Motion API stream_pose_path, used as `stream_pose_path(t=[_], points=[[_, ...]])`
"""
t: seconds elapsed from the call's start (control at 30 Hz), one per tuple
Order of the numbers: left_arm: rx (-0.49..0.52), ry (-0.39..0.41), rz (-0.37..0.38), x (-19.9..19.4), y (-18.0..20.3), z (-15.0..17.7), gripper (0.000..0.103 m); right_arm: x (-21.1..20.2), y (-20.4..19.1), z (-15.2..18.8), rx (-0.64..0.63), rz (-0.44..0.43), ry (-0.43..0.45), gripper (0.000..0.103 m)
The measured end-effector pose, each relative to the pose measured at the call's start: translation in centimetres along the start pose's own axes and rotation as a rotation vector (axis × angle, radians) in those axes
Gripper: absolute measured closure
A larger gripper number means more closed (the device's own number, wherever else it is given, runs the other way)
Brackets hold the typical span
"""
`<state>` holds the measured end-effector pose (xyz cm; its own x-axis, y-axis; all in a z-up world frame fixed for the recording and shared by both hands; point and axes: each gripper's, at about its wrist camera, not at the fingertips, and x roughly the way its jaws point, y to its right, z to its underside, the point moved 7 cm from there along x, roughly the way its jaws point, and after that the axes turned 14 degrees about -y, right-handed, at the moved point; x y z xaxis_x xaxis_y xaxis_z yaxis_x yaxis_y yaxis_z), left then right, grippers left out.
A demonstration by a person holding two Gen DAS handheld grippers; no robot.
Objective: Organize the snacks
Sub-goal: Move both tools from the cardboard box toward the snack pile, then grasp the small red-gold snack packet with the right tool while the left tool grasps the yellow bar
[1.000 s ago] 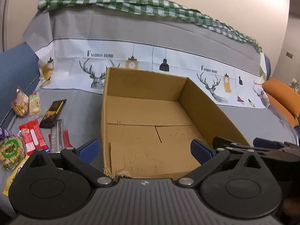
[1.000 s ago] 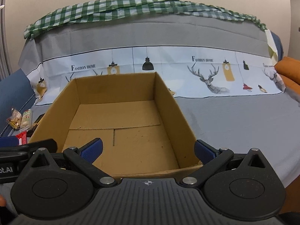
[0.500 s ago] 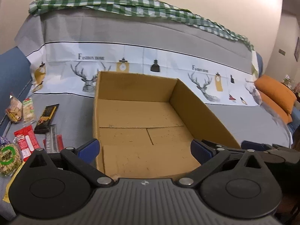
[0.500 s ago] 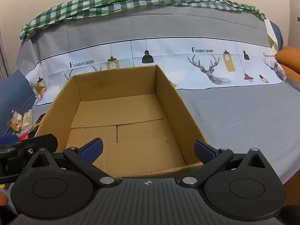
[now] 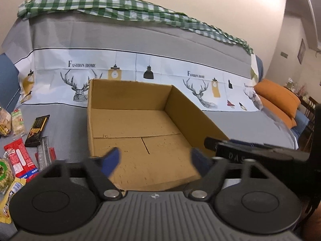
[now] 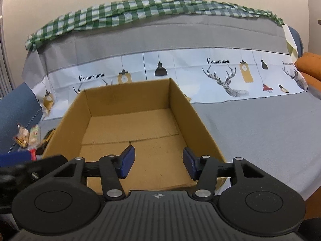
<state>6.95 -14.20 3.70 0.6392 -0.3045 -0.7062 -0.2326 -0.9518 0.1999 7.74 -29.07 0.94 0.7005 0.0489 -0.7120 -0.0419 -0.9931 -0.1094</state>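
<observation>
Grey bedding with a white deer-print band [image 5: 160,68] covers the surface under both tools, and the left gripper [image 5: 155,161] and right gripper [image 6: 157,163] each hang empty, blue-padded fingers parted with a clear gap, above the near edge of the open brown cardboard box [image 5: 128,96]. Nothing lies in that box, so by my reading the sorting has not begun. Every loose snack packet, such as the red-and-white wrapper [image 5: 19,157] and flat black bar [image 5: 38,127], sits left of the box, waiting to be picked up.
</observation>
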Motion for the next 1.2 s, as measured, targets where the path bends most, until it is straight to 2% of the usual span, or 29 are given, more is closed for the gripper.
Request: stream_pose_path(t=[0.07, 0.17, 0.27, 0.37, 0.47, 0.6, 0.67, 0.7, 0.8, 0.9, 0.97, 1.13, 1.2], points=[[0.025, 0.009, 0.020, -0.5, 0.0, 0.1, 0.058, -0.2, 0.0, 0.0, -0.011, 0.008, 0.014, 0.054], [0.060, -0.002, 0.044, -1.4, -0.5, 0.0, 0.080, -0.6, -0.4, -0.1, -0.021, 0.000, 0.045, 0.059], [0.108, -0.016, 0.086, -2.8, -1.5, -0.7, 0.085, -1.0, -1.2, -0.3, -0.017, -0.028, 0.062, 0.063], [0.219, -0.030, 0.111, -4.5, -2.8, -1.1, 0.085, -1.3, -2.1, -0.2, -0.011, -0.086, 0.069, 0.065], [0.323, -0.008, 0.117, -6.5, -5.0, -1.0, 0.084, -1.9, -3.6, -0.2, -0.005, -0.159, 0.078, 0.065], [0.369, -0.009, 0.105, -7.1, -9.4, 0.4, 0.084, -2.5, -6.4, -0.3, -0.025, -0.274, 0.073, 0.065], [0.308, -0.037, 0.089, -6.3, -12.3, 1.6, 0.084, -2.5, -8.1, -0.2, -0.056, -0.294, 0.069, 0.065], [0.246, -0.056, 0.082, -5.9, -13.8, 2.0, 0.084, -2.4, -8.9, 0.0, -0.079, -0.297, 0.071, 0.065], [0.103, 0.014, 0.064, -6.6, -17.1, 2.5, 0.084, -2.5, -11.5, 0.5, -0.142, -0.321, 0.072, 0.065], [-0.039, -0.006, 0.038, -5.4, -20.5, 3.8, 0.084, -2.5, -13.5, 1.2, -0.189, -0.356, 0.072, 0.069], [-0.084, -0.017, 0.032, -5.0, -21.8, 3.4, 0.084, -2.2, -14.9, 2.1, -0.228, -0.373, 0.063, 0.078], [-0.146, -0.040, 0.035, -4.8, -23.3, 3.7, 0.084, -1.4, -19.1, 4.5, -0.442, -0.417, 0.084, 0.081], [-0.156, -0.061, 0.036, -5.0, -23.3, 3.8, 0.084, -1.1, -19.8, 5.1, -0.468, -0.430, 0.071, 0.081]])
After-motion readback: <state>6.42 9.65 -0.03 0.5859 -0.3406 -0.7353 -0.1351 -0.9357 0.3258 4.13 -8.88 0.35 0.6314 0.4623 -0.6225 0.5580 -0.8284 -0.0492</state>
